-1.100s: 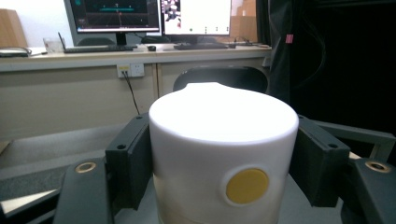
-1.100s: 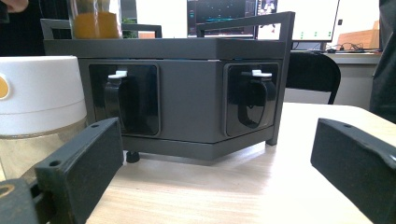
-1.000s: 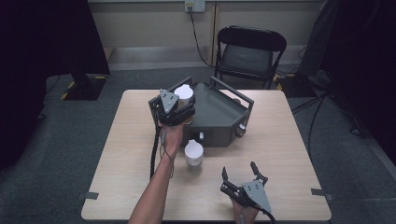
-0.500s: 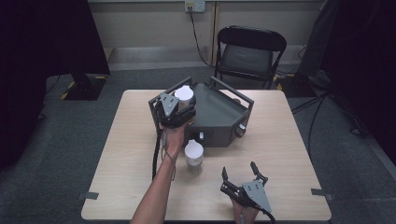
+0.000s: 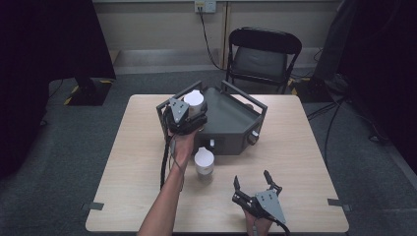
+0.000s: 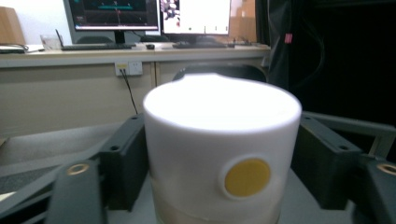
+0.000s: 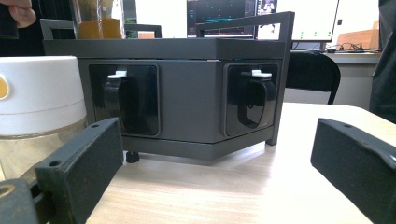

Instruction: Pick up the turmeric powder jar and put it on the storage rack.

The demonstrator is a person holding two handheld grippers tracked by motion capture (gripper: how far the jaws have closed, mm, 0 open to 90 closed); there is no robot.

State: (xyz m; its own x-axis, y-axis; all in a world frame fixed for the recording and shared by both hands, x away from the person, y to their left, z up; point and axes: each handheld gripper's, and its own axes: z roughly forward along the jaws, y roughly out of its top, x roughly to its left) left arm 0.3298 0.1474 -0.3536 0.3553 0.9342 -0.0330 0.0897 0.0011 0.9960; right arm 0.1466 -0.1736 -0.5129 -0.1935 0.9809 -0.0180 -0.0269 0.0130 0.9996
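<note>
White-lidded round jar (image 6: pixel 219 158) with a yellow dot on its lid stands on the dark grey angular metal rack (image 5: pixel 231 123), at its left rear corner, between the jaws of the left gripper (image 5: pixel 189 112); those jaws have just been opening and now flank the lid loosely; a second white-lidded jar (image 5: pixel 204 161) stands on the pale wooden table (image 5: pixel 305 147) just before the rack; the right gripper (image 5: pixel 253 189) rests near the table's front edge, jaws spread wide, holding nothing.
</note>
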